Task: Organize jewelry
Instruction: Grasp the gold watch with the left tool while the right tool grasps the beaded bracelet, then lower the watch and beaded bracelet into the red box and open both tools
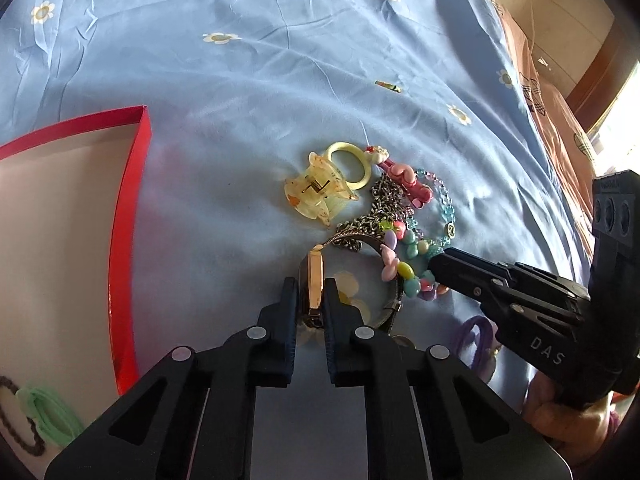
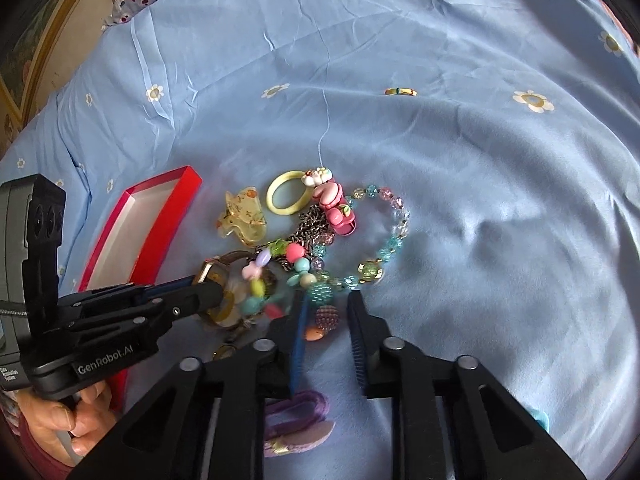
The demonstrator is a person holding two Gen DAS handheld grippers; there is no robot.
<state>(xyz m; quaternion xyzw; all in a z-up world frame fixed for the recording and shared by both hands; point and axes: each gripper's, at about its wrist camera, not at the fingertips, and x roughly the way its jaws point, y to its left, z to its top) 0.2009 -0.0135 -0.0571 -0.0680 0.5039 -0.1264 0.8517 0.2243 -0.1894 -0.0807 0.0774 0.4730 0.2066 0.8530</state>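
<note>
A heap of jewelry lies on the blue flowered sheet. My left gripper (image 1: 311, 292) is shut on the gold case of a wristwatch (image 1: 315, 276), also seen in the right wrist view (image 2: 216, 276). My right gripper (image 2: 328, 312) is open, its fingers either side of the pastel bead bracelet (image 2: 320, 294). A yellow hair claw (image 1: 316, 190), a yellow ring tie (image 1: 352, 164), a pink clip (image 1: 408, 180), a silver chain (image 1: 384, 200) and a blue bead bracelet (image 2: 394, 236) lie beyond.
A red box (image 1: 128, 216) with a white inside stands at the left, holding a green hair tie (image 1: 48, 408) and a dark bead string. A purple hair tie (image 2: 296, 412) lies near me. A small gold ring (image 2: 401, 91) lies farther off.
</note>
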